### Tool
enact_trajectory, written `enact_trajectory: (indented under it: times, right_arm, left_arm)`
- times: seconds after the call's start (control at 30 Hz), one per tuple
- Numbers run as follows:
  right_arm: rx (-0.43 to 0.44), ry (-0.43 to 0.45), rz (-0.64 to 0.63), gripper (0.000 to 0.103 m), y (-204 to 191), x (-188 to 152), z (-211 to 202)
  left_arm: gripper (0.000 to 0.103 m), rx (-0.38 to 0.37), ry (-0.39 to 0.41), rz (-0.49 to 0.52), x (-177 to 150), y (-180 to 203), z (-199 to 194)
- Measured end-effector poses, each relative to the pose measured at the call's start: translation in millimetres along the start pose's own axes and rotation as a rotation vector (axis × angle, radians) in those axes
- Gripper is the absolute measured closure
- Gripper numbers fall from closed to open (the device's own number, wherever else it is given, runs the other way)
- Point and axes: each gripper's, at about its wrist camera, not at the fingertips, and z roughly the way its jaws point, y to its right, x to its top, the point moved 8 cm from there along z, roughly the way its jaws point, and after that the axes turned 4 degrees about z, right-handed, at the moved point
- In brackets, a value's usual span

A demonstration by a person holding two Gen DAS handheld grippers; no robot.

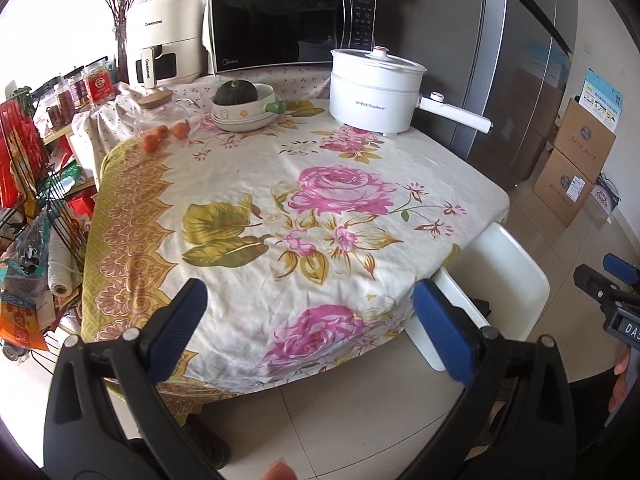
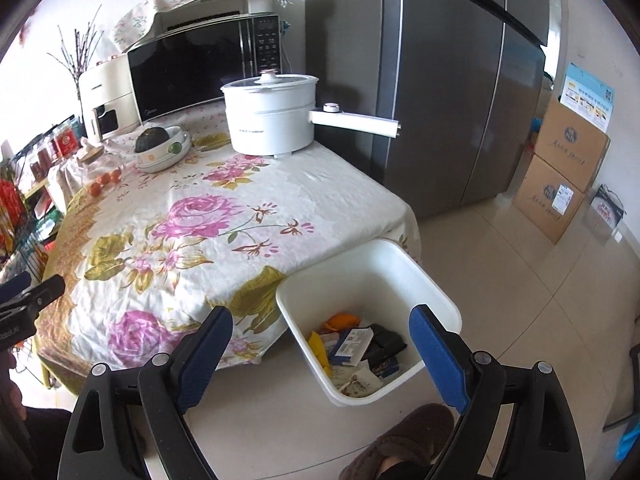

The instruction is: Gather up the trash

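A white trash bin (image 2: 400,258) stands on the floor beside the table's right front corner; it also shows in the left wrist view (image 1: 512,256). Inside it lie several wrappers and packets (image 2: 354,344), orange, yellow, blue and black. My right gripper (image 2: 322,354) is open and empty, held above the bin's near side. My left gripper (image 1: 310,322) is open and empty, above the front edge of the floral tablecloth (image 1: 304,208). I see no loose trash on the cloth.
At the table's back stand a white electric pot (image 1: 374,92), a bowl with a dark squash (image 1: 244,106), small oranges (image 1: 164,134), a microwave (image 1: 288,24) and an air fryer (image 1: 168,40). A wire rack (image 1: 36,208) is left, a fridge (image 2: 452,92) and cardboard boxes (image 2: 560,176) right. A brown slipper (image 2: 404,440) is near the bin.
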Motion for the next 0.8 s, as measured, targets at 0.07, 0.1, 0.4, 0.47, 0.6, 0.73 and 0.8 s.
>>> enact_trajectory:
  times: [0.07,0.1,0.4,0.47,0.6,0.73,0.8]
  right_arm:
    - [0.014,0.007,-0.027,0.011,-10.8,3.3,0.0]
    - [0.014,0.013,-0.038,0.011,-15.1,4.8,-0.5]
    - [0.011,0.064,-0.057,0.011,-24.4,15.4,-6.8]
    - [0.014,0.064,-0.048,0.011,-23.0,15.8,-6.4]
    - [0.019,0.059,-0.048,0.011,-23.3,12.6,-5.6]
    - [0.011,0.059,-0.062,0.011,-24.0,10.0,-5.6]
    - [0.013,0.053,-0.060,0.011,-24.4,9.5,-4.4]
  left_arm:
    - [0.001,0.002,0.003,0.011,0.4,3.2,-0.4]
    - [0.001,0.008,0.005,0.017,0.4,4.5,-0.7]
    - [0.001,0.006,0.009,0.006,0.1,15.7,-2.8]
    - [0.001,0.004,0.007,-0.003,0.0,15.4,-2.4]
    - [0.001,-0.003,0.011,-0.017,0.0,15.7,-4.4]
    - [0.001,-0.005,0.021,-0.012,0.5,17.7,-7.1]
    - [0.001,-0.012,0.032,-0.019,1.1,17.7,-9.3]
